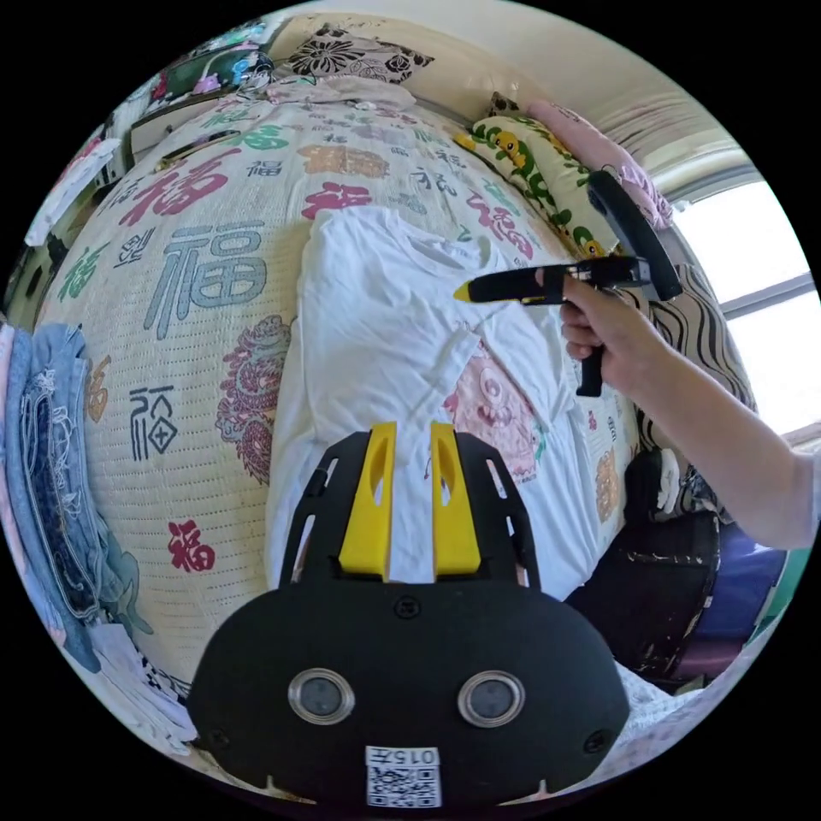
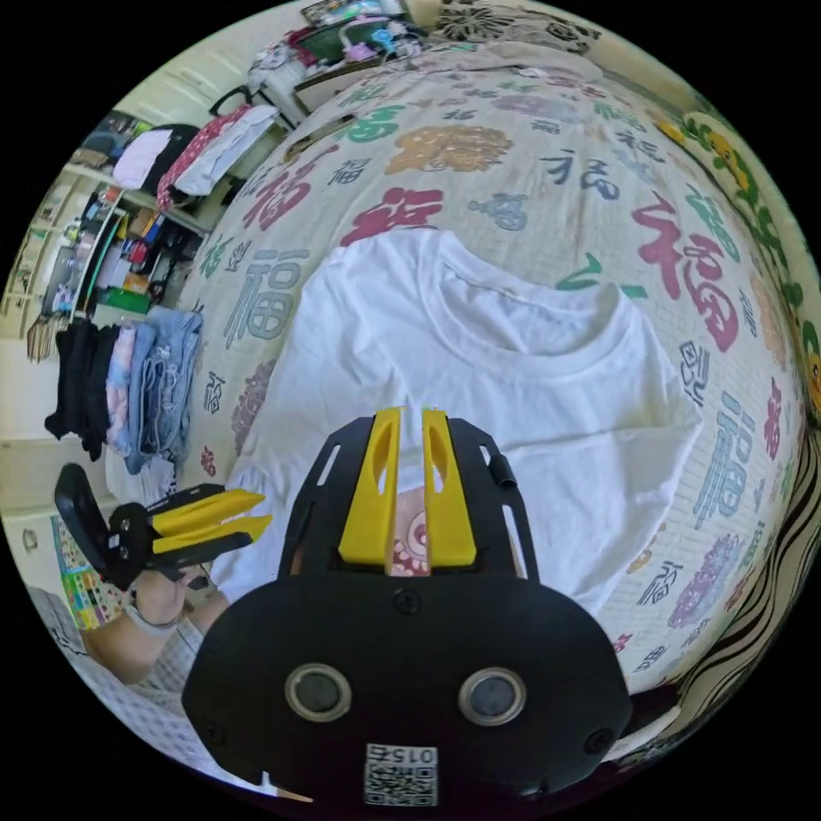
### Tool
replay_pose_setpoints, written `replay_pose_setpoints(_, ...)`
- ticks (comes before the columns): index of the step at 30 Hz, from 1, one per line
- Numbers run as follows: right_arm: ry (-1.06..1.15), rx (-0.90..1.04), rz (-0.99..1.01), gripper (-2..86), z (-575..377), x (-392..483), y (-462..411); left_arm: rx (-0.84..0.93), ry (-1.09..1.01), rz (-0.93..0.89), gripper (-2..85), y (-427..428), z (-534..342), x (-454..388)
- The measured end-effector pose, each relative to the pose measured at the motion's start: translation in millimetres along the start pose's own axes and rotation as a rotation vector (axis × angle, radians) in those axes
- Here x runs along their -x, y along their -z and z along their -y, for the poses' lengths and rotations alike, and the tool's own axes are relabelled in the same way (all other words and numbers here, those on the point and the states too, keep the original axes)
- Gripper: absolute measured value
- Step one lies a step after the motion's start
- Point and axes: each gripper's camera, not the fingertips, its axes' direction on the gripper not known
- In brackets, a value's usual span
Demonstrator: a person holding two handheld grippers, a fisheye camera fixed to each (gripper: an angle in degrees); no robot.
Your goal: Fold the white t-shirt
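Note:
The white t-shirt lies flat on the patterned bedspread, collar toward the far end. One long side is folded inward, and a pink cartoon print shows beside the fold. My left gripper hovers over the hem end, its jaws a narrow gap apart with nothing between them. A hand holds my right gripper above the chest area. In the right gripper view the t-shirt spreads under my right gripper, whose jaws are nearly together and empty. The left gripper is at the lower left.
Folded jeans lie on the bed edge beside the t-shirt. Pillows line the side by the window. A dark seat stands at the bed's near corner. Shelves and hanging clothes stand beyond the bed.

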Motion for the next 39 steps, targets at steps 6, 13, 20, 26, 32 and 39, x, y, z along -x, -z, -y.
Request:
replay_pose_setpoints(6,0.11,0.076,-0.137,4.7,-19,18,-15,0.152,-0.103,0.105,6.0,-40,21,-9)
replay_pose_setpoints(13,0.144,0.113,-0.128,3.9,-49,7,-11,0.191,-0.195,0.091,6.2,-24,42,-26)
replay_pose_setpoints(20,0.076,-0.137,-0.115,6.5,-63,-72,68,0.01,-0.419,0.179,7.7,31,143,-35)
replay_pose_setpoints(26,0.039,-0.038,-0.266,9.2,-41,-138,76,0.145,-0.461,0.176,9.4,-11,252,-23)
replay_pose_setpoints(32,0.009,0.081,-0.257,9.0,-43,-157,47,0.279,-0.431,0.272,9.7,-60,268,-27)
replay_pose_setpoints(39,0.072,0.08,-0.301,1.4,-77,-152,54,0.298,-0.457,0.285,1.1,-46,261,-42)
